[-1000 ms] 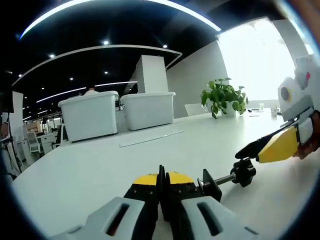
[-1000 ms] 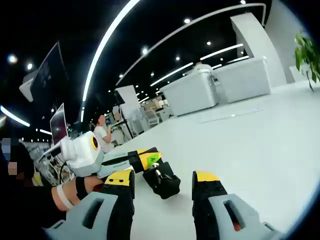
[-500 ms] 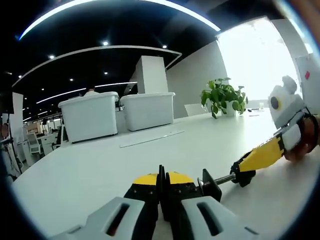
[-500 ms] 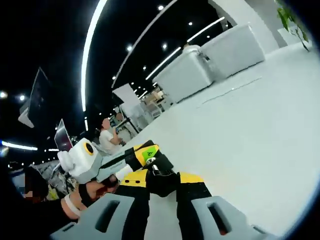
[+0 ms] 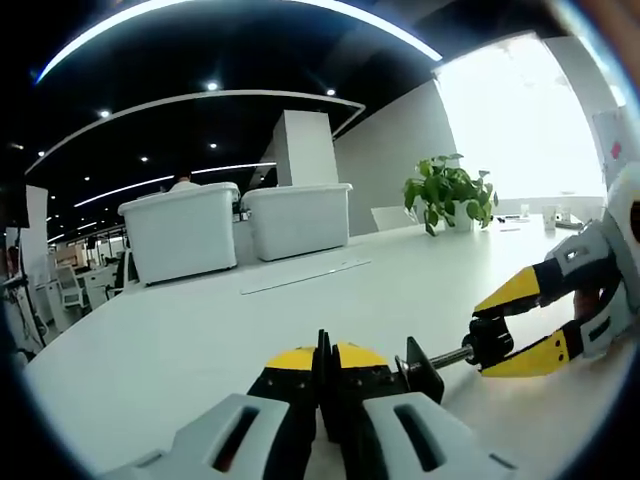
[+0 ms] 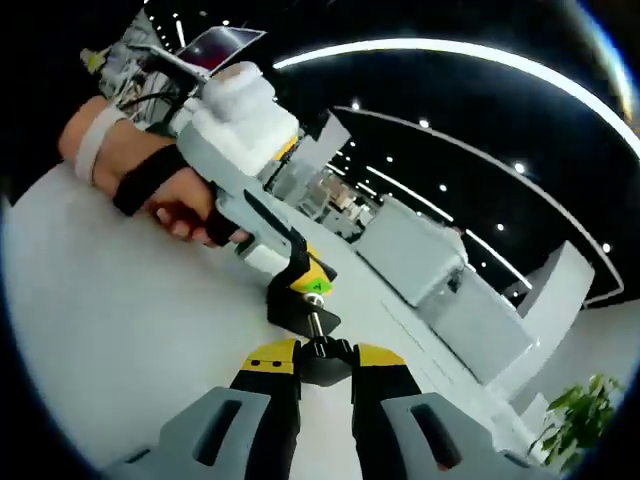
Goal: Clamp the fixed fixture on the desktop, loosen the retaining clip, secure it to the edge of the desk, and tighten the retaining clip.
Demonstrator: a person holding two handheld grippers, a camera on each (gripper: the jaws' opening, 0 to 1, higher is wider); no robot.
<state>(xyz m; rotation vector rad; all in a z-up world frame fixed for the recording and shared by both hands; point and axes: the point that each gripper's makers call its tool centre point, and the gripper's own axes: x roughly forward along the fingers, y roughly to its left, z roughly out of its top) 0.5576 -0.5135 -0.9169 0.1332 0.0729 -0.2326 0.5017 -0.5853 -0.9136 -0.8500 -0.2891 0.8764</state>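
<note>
A black clamp fixture (image 5: 415,368) lies on the white desk (image 5: 200,340), its threaded screw (image 5: 450,357) running right to a black knob (image 5: 488,343). My left gripper (image 5: 325,365) is shut on the clamp's body. My right gripper (image 5: 490,338) comes in from the right, its yellow-tipped fingers above and below the knob. In the right gripper view my right gripper (image 6: 322,358) is shut on the knob (image 6: 322,356), with the screw (image 6: 314,323) and clamp body (image 6: 298,305) just beyond. A hand (image 6: 165,195) holds my left gripper (image 6: 305,275) on the clamp.
Two white bins (image 5: 180,232) (image 5: 296,220) stand at the far side of the desk, with a flat strip (image 5: 305,277) lying in front of them. A potted plant (image 5: 448,195) stands at the back right. Bare desktop spreads to the left.
My right gripper came in open, shut on the knob, and has since rolled round it; its jaws now stand one above the other in the left gripper view. My left gripper has stayed still.
</note>
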